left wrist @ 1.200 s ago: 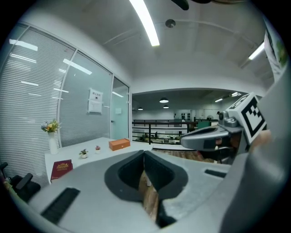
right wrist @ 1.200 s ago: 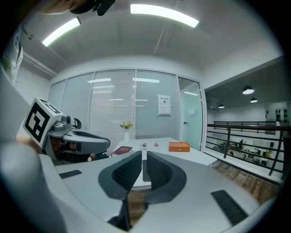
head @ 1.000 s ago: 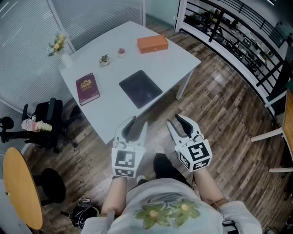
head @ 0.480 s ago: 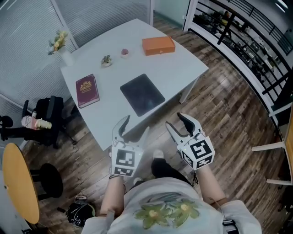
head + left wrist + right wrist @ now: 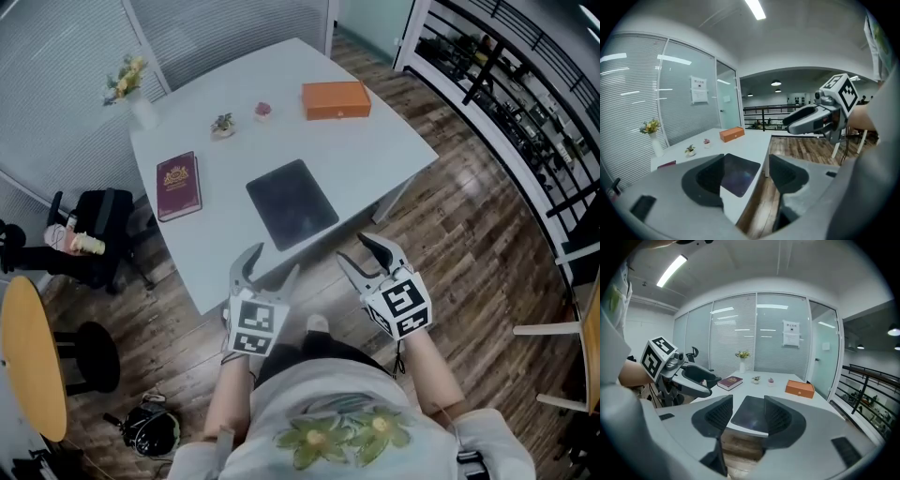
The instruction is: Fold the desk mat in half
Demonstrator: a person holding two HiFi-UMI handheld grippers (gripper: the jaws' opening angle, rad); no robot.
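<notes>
2 hand-held grippers (L [image 5: 277,257], R [image 5: 351,247]) open nr desk mat [image 5: 292,202]

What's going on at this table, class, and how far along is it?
A person stands at the near corner of the white table, holding a two-jaw gripper in each hand. The left gripper and right gripper hang over the floor, short of the table. Their jaws have just been opening, and nothing is between them. The dark desk mat lies flat, unfolded and untouched. A maroon book and an orange box also lie on the table.
</notes>
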